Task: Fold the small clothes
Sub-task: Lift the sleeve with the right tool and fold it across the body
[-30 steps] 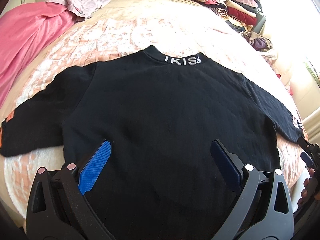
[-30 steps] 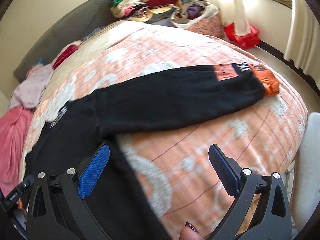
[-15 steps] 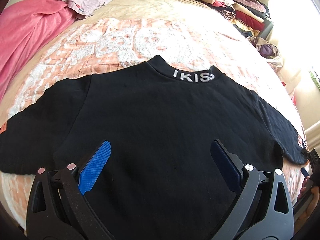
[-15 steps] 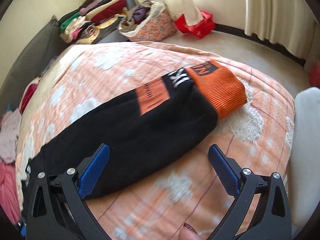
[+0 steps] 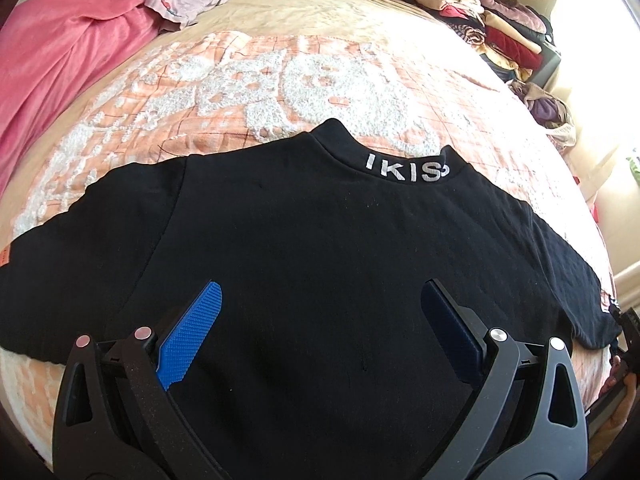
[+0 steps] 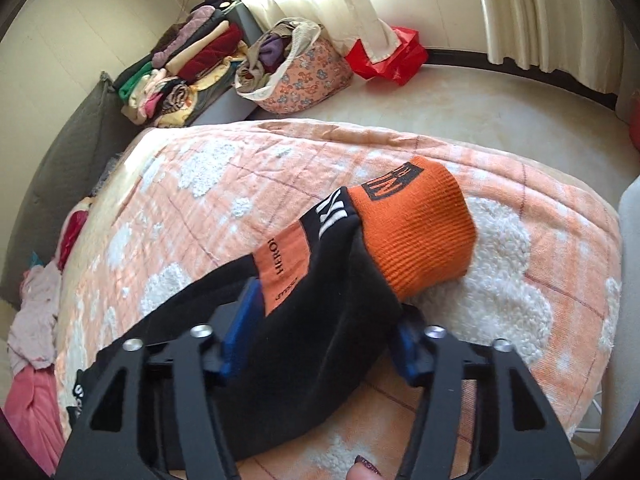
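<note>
A small black sweatshirt (image 5: 320, 248) lies flat on the bed, back up, with white letters on its collar (image 5: 406, 170) and both sleeves spread out. My left gripper (image 5: 318, 304) is open and empty, low over the body of the sweatshirt. In the right wrist view the right sleeve (image 6: 320, 320) with its orange cuff (image 6: 416, 232) lies between the fingers of my right gripper (image 6: 324, 332), which has closed in on the black part just behind the cuff.
The bed has an orange and white fleece cover (image 5: 260, 88). A pink cloth (image 5: 60, 68) and loose clothes lie at its far left. Folded clothes (image 6: 188, 68), a flowered basket (image 6: 292, 76) and a red bag (image 6: 392, 56) stand beyond the bed.
My right gripper has moved along the sleeve to the cuff end and its fingers have closed on it. My left gripper has moved slightly forward over the sweatshirt, still open.
</note>
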The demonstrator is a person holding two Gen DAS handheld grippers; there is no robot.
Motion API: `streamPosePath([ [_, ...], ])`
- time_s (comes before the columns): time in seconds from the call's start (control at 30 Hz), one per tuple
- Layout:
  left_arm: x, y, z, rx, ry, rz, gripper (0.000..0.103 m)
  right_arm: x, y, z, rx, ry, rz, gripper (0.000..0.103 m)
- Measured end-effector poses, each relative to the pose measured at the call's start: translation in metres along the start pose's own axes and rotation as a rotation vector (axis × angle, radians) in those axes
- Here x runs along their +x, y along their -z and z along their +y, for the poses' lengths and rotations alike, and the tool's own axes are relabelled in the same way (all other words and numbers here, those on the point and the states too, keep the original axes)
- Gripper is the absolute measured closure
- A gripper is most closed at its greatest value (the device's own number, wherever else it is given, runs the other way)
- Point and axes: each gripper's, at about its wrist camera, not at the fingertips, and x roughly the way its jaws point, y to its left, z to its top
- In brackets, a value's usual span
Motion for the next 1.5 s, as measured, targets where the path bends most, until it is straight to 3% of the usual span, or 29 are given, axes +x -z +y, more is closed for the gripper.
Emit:
streamPosePath([
  [0.1,-0.001,-0.001,0.002,-0.007,0.005,0.0,0.009,-0.004,0.0,0.008,-0.02,-0.047,0.002,0.078],
  [0.2,-0.005,-0.001,0.004,-0.007,0.005,-0.005,0.009,-0.016,0.002,0.027,-0.057,-0.104,-0.003,0.081],
  [0.63,-0.028,-0.003,0.021,-0.04,0.054,-0.041,0.009,-0.079,0.024,0.139,-0.248,-0.319,-0.008,0.084],
  [0.83,-0.035,-0.009,0.037,-0.078,0.136,-0.046,0.009,-0.093,0.051,0.201,-0.338,-0.411,0.032,0.084],
  [0.97,-0.039,-0.011,0.052,-0.107,0.148,-0.052,0.009,-0.098,0.081,0.243,-0.401,-0.469,0.072,0.084],
  [1.33,-0.048,-0.007,0.106,-0.212,0.172,-0.057,0.009,-0.079,0.172,0.325,-0.598,-0.493,0.169,0.083],
  [1.5,-0.047,-0.001,0.124,-0.248,0.18,-0.045,0.009,-0.066,0.214,0.344,-0.708,-0.454,0.193,0.075],
])
